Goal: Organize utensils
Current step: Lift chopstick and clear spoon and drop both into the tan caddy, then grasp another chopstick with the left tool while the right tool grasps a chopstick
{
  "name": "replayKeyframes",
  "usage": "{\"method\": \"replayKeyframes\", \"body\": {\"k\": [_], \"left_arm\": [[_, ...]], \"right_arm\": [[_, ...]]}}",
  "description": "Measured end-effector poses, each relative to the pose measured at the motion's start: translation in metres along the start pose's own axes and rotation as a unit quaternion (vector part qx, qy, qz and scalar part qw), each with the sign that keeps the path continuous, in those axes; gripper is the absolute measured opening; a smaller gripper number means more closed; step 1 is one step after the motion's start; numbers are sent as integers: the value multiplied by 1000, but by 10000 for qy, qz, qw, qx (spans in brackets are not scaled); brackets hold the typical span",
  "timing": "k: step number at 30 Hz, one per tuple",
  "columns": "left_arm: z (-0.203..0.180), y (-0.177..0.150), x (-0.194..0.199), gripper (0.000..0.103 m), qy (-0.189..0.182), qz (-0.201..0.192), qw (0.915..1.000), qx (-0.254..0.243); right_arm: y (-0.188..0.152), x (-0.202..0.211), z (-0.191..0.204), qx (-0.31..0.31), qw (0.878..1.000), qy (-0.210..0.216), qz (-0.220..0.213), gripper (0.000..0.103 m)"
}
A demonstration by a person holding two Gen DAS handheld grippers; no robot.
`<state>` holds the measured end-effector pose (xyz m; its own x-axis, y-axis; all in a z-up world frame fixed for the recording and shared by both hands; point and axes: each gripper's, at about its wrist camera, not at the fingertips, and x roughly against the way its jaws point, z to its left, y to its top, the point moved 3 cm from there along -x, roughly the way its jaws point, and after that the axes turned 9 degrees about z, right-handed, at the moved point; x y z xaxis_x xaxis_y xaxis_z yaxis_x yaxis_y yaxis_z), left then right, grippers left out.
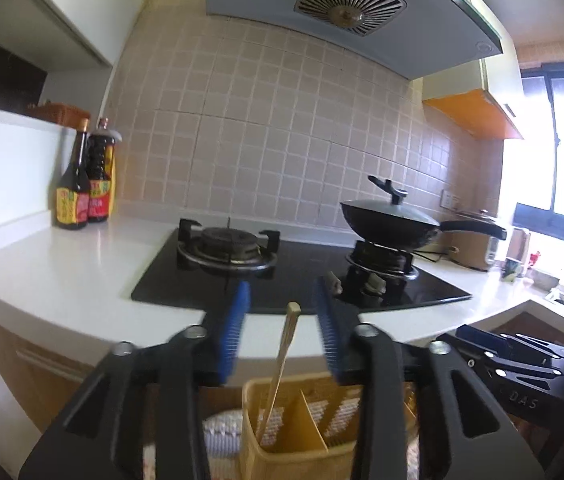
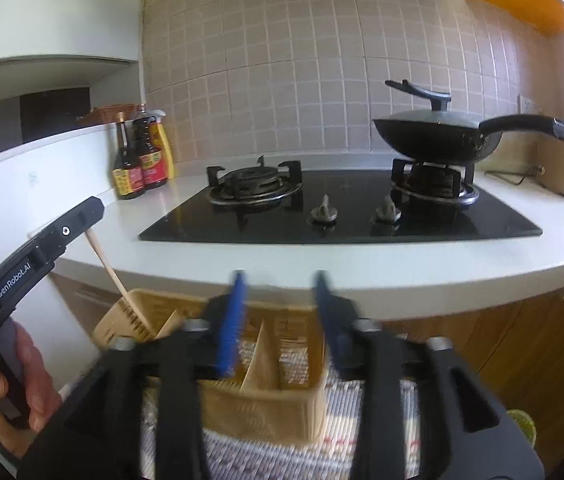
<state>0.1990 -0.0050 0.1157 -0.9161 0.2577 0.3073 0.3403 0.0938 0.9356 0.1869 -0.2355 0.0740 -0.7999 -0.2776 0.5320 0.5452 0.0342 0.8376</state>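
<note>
Below my grippers a divided utensil basket (image 2: 266,396) sat on a woven mat (image 2: 362,420), one chopstick (image 1: 282,360) standing in its left compartment. Behind it ran the counter (image 2: 362,264) with the stove (image 2: 342,216); a lidded wok (image 2: 438,136) sat on the right burner, sauce bottles (image 2: 138,164) stood left.

The left claw (image 1: 282,336) had a black body and bright blue ribbed pads (image 1: 236,332). The right claw (image 2: 278,320) had the same colours. The utensil holder (image 1: 298,428) was pale yellow with a fine grid pattern, and one chopstick (image 1: 282,360) in it was light wood. The mat (image 2: 282,452) under it was grey and white, woven. The counter (image 1: 62,276) was white, the hob (image 2: 346,216) glossy black, the wall tiles (image 1: 266,128) beige with pale grout, and the wok (image 2: 434,136) black.
</note>
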Motion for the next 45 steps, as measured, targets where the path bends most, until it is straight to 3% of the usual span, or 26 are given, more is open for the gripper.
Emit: {"method": "replayKeyframes", "body": {"k": [3, 9, 14, 19, 24, 27, 28, 31, 34, 39, 45], "left_arm": [[1, -1, 22, 44, -133, 113, 9998, 22], [0, 3, 71, 52, -498, 391, 9980, 72], [-7, -3, 101, 52, -597, 898, 9942, -48], [-10, -33, 113, 52, -601, 1594, 9850, -271], [-4, -86, 104, 51, -265, 2598, 9636, -566], [8, -122, 91, 50, -284, 3336, 9409, -517], [12, -137, 86, 50, -339, 3643, 9295, -467], [19, -168, 76, 48, -477, 4256, 9027, -422], [19, -191, 71, 44, -563, 4672, 8812, -446], [17, -208, 60, 36, -504, 4962, 8647, -593], [14, -216, 55, 25, -444, 5057, 8588, -694]], "right_arm": [[-5, 20, -4, -170, 9997, 140, 113, 51], [-10, 58, -8, -342, 9973, -8, 651, 51], [-22, 78, -8, -458, 9913, 75, 1229, 51], [-51, 81, -4, -377, 9824, -40, 1826, 51], [-83, 68, 6, -125, 9691, -121, 2462, 51], [-104, 54, 10, -124, 9583, -98, 2855, 47], [-110, 49, 10, -143, 9547, -78, 2970, 44], [-124, 35, 9, -239, 9445, 28, 3276, 37], [-137, 16, 7, -419, 9280, 221, 3696, 35], [-150, -12, 13, -426, 9061, 468, 4183, 32], [-158, -32, 25, -224, 8957, 448, 4419, 27]]}}
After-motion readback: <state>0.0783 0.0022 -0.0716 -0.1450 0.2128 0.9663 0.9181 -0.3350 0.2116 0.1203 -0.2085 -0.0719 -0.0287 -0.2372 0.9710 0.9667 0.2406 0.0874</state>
